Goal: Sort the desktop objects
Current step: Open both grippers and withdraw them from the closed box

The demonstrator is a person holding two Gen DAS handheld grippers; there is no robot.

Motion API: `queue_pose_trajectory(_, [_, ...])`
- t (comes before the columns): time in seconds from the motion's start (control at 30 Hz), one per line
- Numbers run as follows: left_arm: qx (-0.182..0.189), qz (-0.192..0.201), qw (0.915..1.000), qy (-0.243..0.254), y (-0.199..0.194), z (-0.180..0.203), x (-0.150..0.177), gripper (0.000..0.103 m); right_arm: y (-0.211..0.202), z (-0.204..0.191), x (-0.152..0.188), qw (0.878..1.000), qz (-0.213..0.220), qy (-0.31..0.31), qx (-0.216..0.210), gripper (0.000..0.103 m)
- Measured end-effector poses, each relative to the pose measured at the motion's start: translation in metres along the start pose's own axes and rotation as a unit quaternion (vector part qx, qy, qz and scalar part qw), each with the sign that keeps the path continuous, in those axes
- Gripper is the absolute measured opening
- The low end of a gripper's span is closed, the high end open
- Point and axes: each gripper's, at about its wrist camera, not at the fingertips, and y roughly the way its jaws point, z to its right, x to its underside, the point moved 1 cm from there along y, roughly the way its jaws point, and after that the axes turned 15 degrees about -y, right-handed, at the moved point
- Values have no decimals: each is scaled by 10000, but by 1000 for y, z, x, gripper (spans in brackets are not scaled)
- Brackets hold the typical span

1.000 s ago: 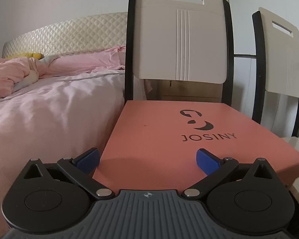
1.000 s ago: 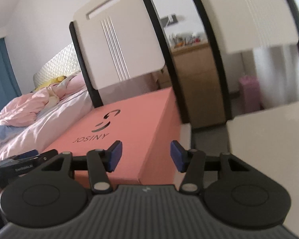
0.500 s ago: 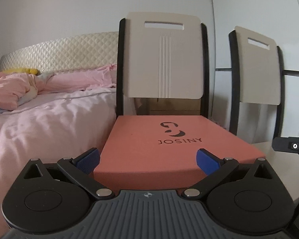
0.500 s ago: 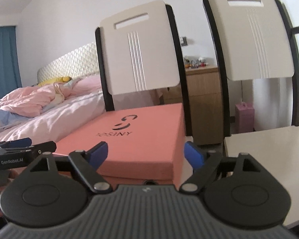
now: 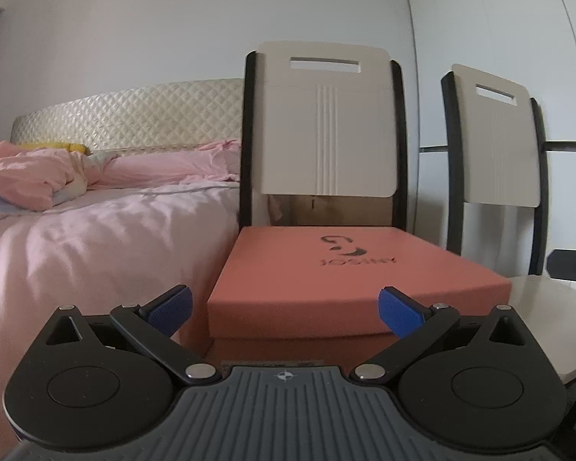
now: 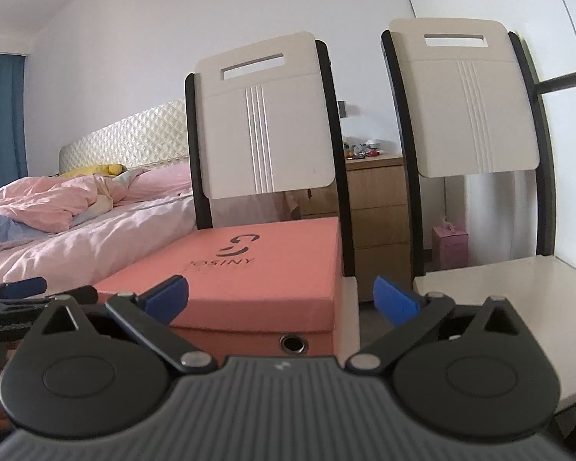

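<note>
Bedroom, chair seat [image 6: 347, 307] | shoebox [image 5: 349, 280] ahead of both grippers | left gripper [image 5: 284, 309], right gripper [image 6: 280, 297] wide, empty | risk: lid lifting off alone

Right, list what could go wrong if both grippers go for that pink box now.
1. The pink shoebox fills its chair seat right up to the edge, so a push could tip it off.
2. Its lid is separate; pinching it alone may lift only the lid.
3. The left gripper and right gripper, both open, face the same box and could collide.
</note>
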Motion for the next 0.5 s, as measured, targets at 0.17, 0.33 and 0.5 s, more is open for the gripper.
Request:
queue_pose_trajectory(0.17, [-51,-1,10000,-70,1,-4,1,103,-1,-2,0,9998,62,-97,150,103])
queue_pose_trajectory(0.33, [-132,-44,9999,-4,2,-3,3,103,5,-2,1,9997,-71,-82,226,103])
queue_pose_trajectory(0.5, [-160,-61,9999,8,2,-2,4,103,7,-4,2,9995,-146,-134,263,103])
